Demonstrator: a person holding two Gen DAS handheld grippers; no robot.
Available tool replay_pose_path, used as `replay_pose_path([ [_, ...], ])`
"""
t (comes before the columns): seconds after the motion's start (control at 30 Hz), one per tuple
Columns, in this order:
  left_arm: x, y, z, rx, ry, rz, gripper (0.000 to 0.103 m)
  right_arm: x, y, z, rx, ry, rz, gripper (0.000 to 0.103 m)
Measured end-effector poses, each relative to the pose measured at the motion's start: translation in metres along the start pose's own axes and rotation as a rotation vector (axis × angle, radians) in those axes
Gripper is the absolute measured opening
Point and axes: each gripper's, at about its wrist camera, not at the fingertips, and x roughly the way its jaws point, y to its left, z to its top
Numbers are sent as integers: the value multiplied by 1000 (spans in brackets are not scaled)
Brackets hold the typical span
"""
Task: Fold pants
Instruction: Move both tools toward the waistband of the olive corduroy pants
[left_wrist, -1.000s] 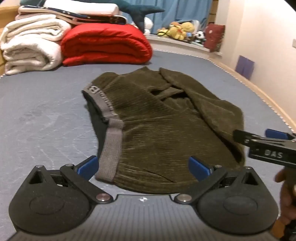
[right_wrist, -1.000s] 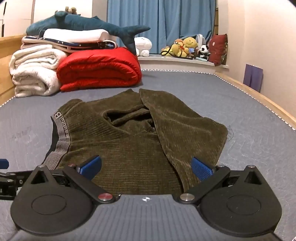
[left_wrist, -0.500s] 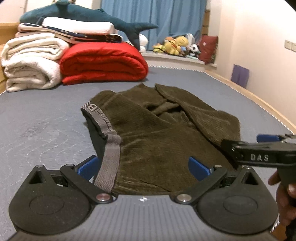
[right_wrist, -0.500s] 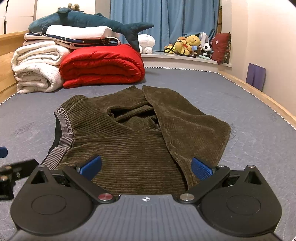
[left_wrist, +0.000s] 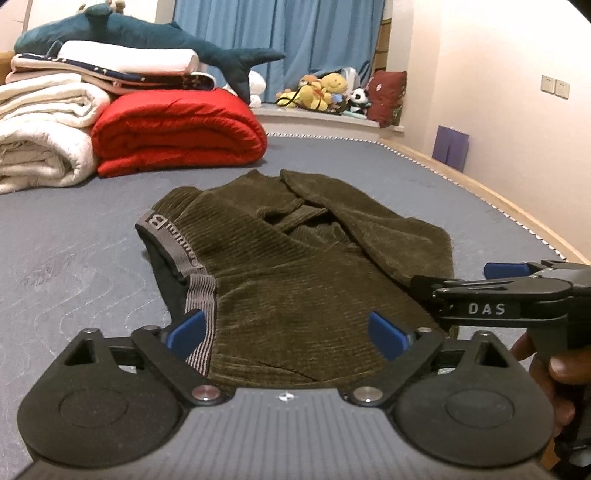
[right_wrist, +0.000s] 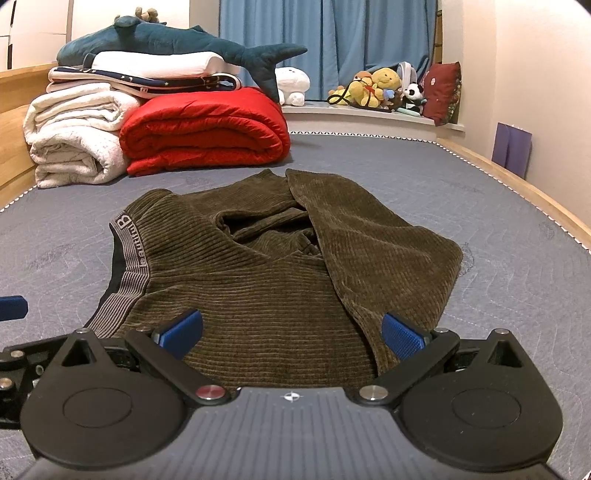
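Left gripper, jaws closing and still empty, should pinch the corduroy pants hem squarely; right gripper gapes empty

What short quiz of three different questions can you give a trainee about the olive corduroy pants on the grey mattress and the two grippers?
1. True or false: the olive corduroy pants lie on the grey mattress in a rumpled heap, not laid out flat.
2. The grey striped waistband is nearest to: A) left gripper B) right gripper C) folded red quilt.
3. Fill in: both grippers have ____ in their jaws.

Key
1. True; the legs overlap in loose folds.
2. A; the band lies beside its left blue pad.
3. Nothing; the right stands open, the left is closing with cloth between the pads but not pinched.
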Motion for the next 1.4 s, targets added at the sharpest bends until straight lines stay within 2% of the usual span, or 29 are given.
replay_pose_path([
  [0.17, 0, -1, -1, 5, 8, -35, 74, 0, 0, 0, 0, 1, 0, 102],
  [0.27, -1, -1, -1, 10, 11, -43, 68, 0, 0, 0, 0, 0, -1, 102],
  [0.4, -1, 1, 0, 5, 14, -53, 64, 0, 0, 0, 0, 0, -1, 102],
  [0.73, 1, 5, -1, -14, 31, -47, 63, 0, 1, 0, 0, -1, 0, 102],
  [1.0, -1, 1, -2, 6, 14, -67, 44, -3, 5, 1, -10, -25, -14, 101],
  [1.07, -2, 0, -2, 9, 15, -70, 35, -4, 3, 1, -7, -30, -20, 98],
  [1.4, -1, -2, -2, 15, 23, -78, 32, -3, 4, -1, -11, -38, -25, 94],
])
